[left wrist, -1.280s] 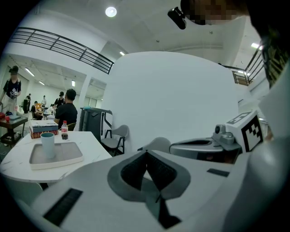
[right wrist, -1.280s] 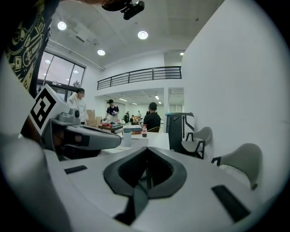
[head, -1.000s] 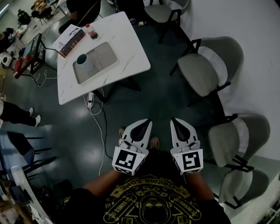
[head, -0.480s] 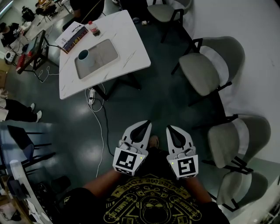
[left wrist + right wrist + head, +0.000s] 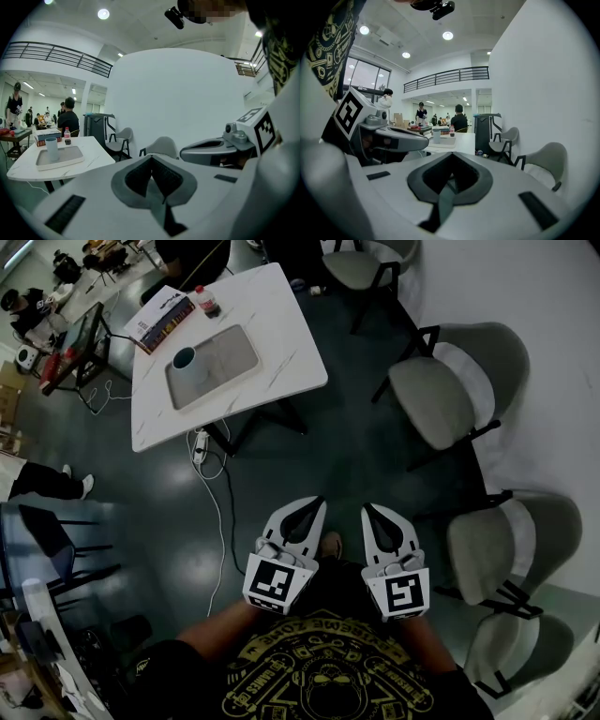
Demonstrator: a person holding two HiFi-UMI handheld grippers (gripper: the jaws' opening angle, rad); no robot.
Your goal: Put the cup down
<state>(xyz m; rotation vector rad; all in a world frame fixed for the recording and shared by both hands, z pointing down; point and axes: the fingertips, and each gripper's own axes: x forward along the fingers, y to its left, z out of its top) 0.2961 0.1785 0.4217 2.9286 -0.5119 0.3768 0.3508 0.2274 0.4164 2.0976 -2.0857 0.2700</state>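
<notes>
A pale blue cup (image 5: 184, 359) stands upright on a grey tray (image 5: 230, 351) on the white table (image 5: 281, 352), far ahead and to the left of me. The left gripper view has the cup (image 5: 51, 148) at its left, and in the right gripper view the cup (image 5: 436, 136) is small and distant. My left gripper (image 5: 316, 502) and right gripper (image 5: 372, 510) are held side by side close to my body, over the dark floor. Both are shut with nothing between their jaws, and both are well away from the table.
A bottle (image 5: 206, 302) and a box (image 5: 159, 319) sit at the table's far end. Several grey chairs (image 5: 441, 390) line the white wall on the right. A cable and power strip (image 5: 199, 448) lie on the floor by the table. People are at desks in the back left.
The table has drifted slightly in the head view. The right gripper shifted a little sideways and back. Both grippers stay shut and empty.
</notes>
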